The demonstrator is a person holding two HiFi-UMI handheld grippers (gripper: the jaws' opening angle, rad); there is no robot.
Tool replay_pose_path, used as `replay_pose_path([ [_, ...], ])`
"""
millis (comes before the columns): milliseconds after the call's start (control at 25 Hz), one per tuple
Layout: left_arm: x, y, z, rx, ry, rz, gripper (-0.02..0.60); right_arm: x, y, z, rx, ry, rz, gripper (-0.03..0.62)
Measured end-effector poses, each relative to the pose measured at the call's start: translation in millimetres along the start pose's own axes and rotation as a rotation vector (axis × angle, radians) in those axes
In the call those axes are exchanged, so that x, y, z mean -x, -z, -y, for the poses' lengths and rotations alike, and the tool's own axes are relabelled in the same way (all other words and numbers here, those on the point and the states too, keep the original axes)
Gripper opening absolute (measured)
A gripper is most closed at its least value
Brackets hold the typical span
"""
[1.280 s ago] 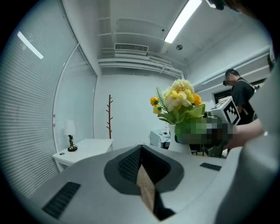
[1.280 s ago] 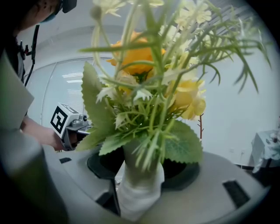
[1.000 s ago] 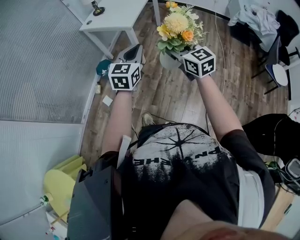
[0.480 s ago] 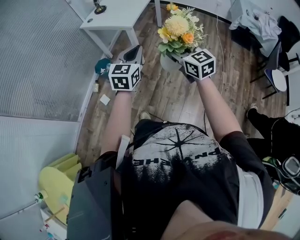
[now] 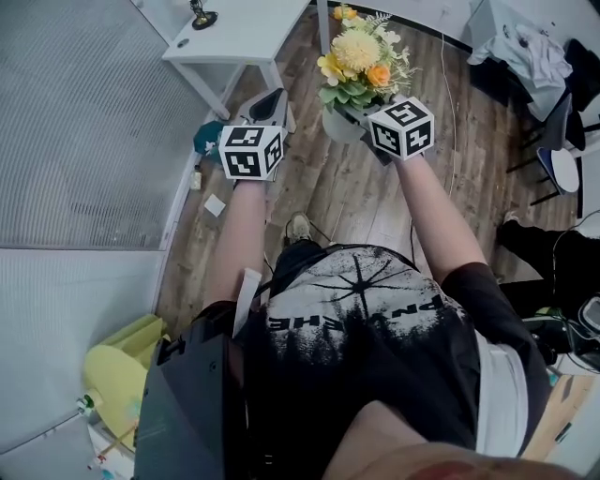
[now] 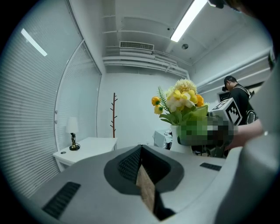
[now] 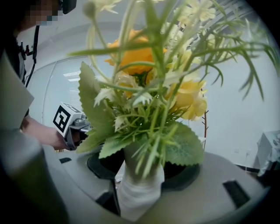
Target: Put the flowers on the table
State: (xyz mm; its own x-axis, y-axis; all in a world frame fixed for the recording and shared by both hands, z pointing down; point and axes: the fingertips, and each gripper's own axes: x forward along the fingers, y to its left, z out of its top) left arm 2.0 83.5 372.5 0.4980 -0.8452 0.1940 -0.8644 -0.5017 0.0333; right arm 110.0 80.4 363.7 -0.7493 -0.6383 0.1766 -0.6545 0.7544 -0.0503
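Note:
A bunch of yellow and orange flowers (image 5: 360, 54) stands in a white vase (image 5: 339, 126), held up over the wooden floor. My right gripper (image 5: 364, 118) is shut on that vase; in the right gripper view the vase (image 7: 139, 188) sits between the jaws with the flowers (image 7: 146, 65) filling the picture. To its left my left gripper (image 5: 269, 103) is shut with nothing in it, its jaws meeting in a seam (image 6: 142, 165). A white table (image 5: 242, 30) lies ahead at the upper left. From the left gripper view the flowers (image 6: 180, 101) show to the right.
A small lamp (image 5: 199, 15) stands on the table's far left corner, also seen as the lamp (image 6: 72, 131). A bare coat stand (image 6: 114, 114) rises behind the table. Chairs and clothes (image 5: 544, 56) crowd the right. A yellow bin (image 5: 122, 370) sits at the lower left.
Both grippers and the flowers keep the same pose. The view has drifted a little over the floor, and a shoe now shows below the grippers.

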Motion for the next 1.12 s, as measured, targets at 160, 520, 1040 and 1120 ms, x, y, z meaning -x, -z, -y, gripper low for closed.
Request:
replay_pose_path([
  [160,-19,-6,-26,-0.002,0.010,0.000,0.011,-29,-4,13,-0.004,0.006,-0.006,0.256],
  [520,-67,-22,-94,-0.017,0.053,-0.007,0.012,-100,-24,44,-0.010,0.046,0.007,0.256],
  [1040,-105,-28,-172,-0.022,0.084,-0.013,0.011,-180,-38,66,-0.022,0.072,0.007,0.256],
  [1120,-104,-18,-166,-0.017,0.076,-0.007,0.012,-175,-29,66,-0.014,0.066,0.005,0.256],
])
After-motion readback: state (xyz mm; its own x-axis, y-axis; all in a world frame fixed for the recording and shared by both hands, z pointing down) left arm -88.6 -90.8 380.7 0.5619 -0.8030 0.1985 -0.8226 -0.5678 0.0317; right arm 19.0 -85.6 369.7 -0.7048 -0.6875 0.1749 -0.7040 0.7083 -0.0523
